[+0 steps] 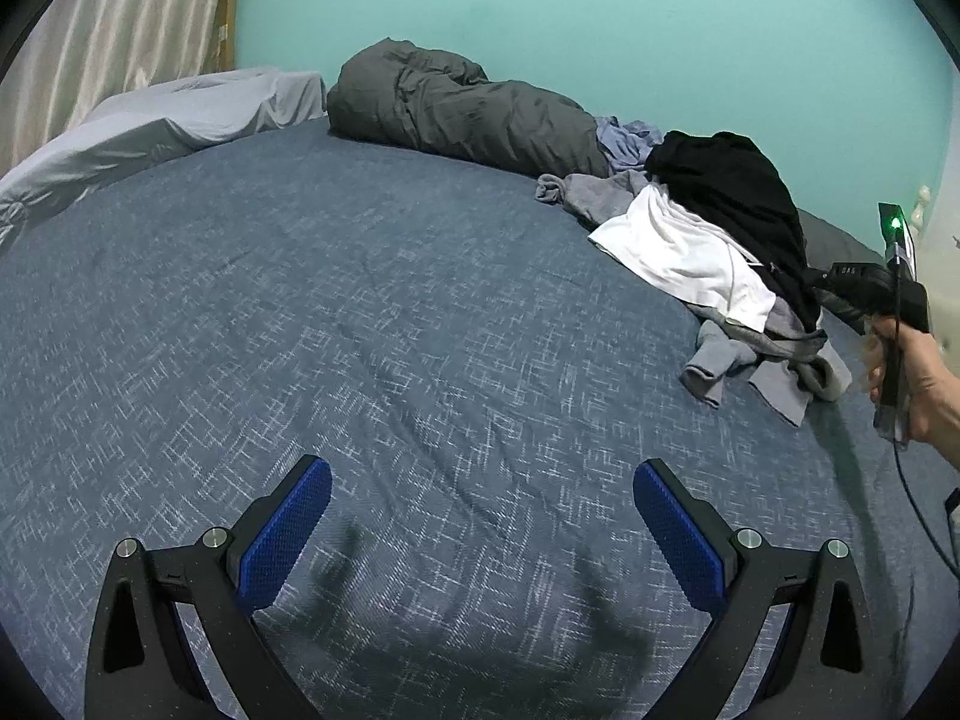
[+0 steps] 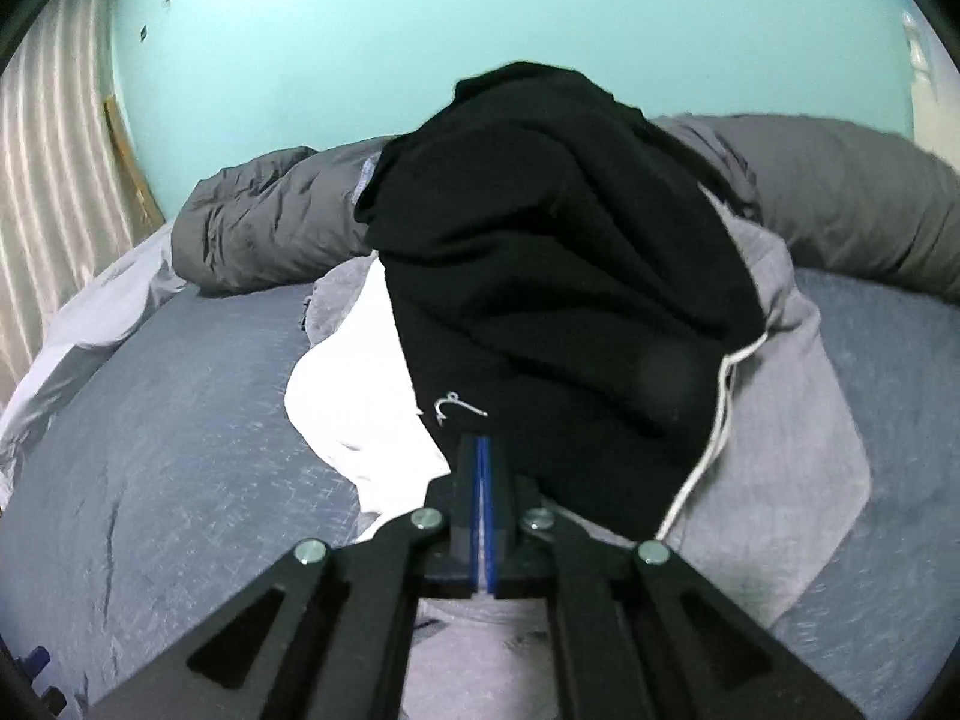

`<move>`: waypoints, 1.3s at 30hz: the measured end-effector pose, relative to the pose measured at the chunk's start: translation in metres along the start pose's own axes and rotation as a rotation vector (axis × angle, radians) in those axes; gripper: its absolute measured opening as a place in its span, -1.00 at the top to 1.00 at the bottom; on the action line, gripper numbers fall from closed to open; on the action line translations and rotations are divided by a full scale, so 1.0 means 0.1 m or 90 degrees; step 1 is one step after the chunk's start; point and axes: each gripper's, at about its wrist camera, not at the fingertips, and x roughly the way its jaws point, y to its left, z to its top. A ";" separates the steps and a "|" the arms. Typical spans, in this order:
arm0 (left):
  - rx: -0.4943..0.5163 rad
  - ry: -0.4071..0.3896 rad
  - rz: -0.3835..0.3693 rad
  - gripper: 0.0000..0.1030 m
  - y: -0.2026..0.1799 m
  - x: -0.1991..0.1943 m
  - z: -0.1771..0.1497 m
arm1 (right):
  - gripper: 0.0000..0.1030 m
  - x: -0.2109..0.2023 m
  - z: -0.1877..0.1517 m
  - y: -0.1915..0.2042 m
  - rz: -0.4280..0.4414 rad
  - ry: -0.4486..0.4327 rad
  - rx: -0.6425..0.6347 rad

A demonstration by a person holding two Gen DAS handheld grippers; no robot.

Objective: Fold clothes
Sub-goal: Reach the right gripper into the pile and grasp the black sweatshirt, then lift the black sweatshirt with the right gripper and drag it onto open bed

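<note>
A pile of clothes (image 1: 708, 240) lies at the right of the bed: a black garment (image 1: 732, 192) on top, a white one (image 1: 678, 252) under it, grey ones (image 1: 774, 372) at the bottom. My left gripper (image 1: 483, 468) hangs open over bare blue bedsheet (image 1: 360, 300), well left of the pile. A hand holds my right gripper (image 1: 834, 300) at the pile's near right edge. In the right wrist view that gripper (image 2: 483, 441) is shut, its tips at the hem of the black garment (image 2: 540, 270), apparently pinching it. The white garment (image 2: 360, 408) and a grey one with a white drawstring (image 2: 798, 420) lie beside it.
A rolled dark grey duvet (image 1: 456, 102) runs along the teal wall (image 1: 570, 12) at the back. Pale pillows (image 1: 150, 120) sit at the far left by a striped curtain (image 1: 108, 30). A cable (image 1: 924, 516) trails from the right gripper.
</note>
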 end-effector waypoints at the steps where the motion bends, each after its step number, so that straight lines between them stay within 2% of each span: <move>1: -0.001 0.000 -0.002 -0.99 0.00 -0.01 -0.01 | 0.99 0.01 -0.01 -0.07 -0.009 0.007 0.016; 2: 0.000 -0.001 -0.004 -0.99 0.00 -0.02 -0.02 | 0.98 0.03 -0.02 -0.13 -0.018 0.013 0.032; 4: 0.002 0.000 -0.005 -0.99 0.00 -0.01 -0.02 | 0.82 0.05 -0.04 -0.26 -0.035 0.027 0.064; 5: 0.002 0.001 -0.005 -0.99 0.01 0.00 -0.02 | 0.52 0.07 -0.04 -0.33 -0.044 0.033 0.080; 6: 0.002 0.003 -0.005 -0.99 0.02 0.01 -0.02 | 0.05 0.08 -0.05 -0.40 -0.053 0.040 0.096; 8: -0.003 0.010 -0.004 -0.99 0.05 0.06 -0.02 | -0.27 0.12 -0.08 -0.52 -0.060 0.046 0.127; 10: -0.003 0.017 -0.002 -0.99 0.07 0.10 -0.04 | -0.27 0.19 -0.11 -0.60 -0.047 0.035 0.152; 14: -0.002 0.030 0.002 -0.99 0.10 0.17 -0.08 | -0.26 0.31 -0.08 -0.54 0.005 0.021 0.145; 16: 0.000 0.031 0.005 -0.99 0.10 0.19 -0.09 | 0.14 0.29 -0.06 -0.42 0.016 0.003 0.112; 17: 0.001 0.028 0.005 -0.99 0.10 0.17 -0.09 | 0.63 0.25 -0.05 -0.35 0.013 -0.012 0.091; 19: 0.003 0.023 0.005 -0.99 0.09 0.14 -0.08 | 0.78 0.13 -0.03 -0.15 -0.010 -0.042 0.031; 21: 0.005 0.017 0.005 -0.99 0.09 0.11 -0.08 | 0.84 0.02 0.01 0.00 -0.005 -0.054 -0.007; 26: 0.011 0.003 0.001 -0.99 0.08 0.04 -0.05 | 0.87 -0.43 0.15 0.30 0.052 -0.084 -0.056; 30: 0.006 -0.001 -0.013 -0.99 0.12 -0.05 -0.03 | 0.88 -0.83 0.24 0.43 0.091 -0.114 -0.049; 39: 0.015 -0.029 -0.021 -0.99 0.20 -0.36 0.00 | 0.91 -2.00 0.08 0.75 0.137 -0.157 -0.061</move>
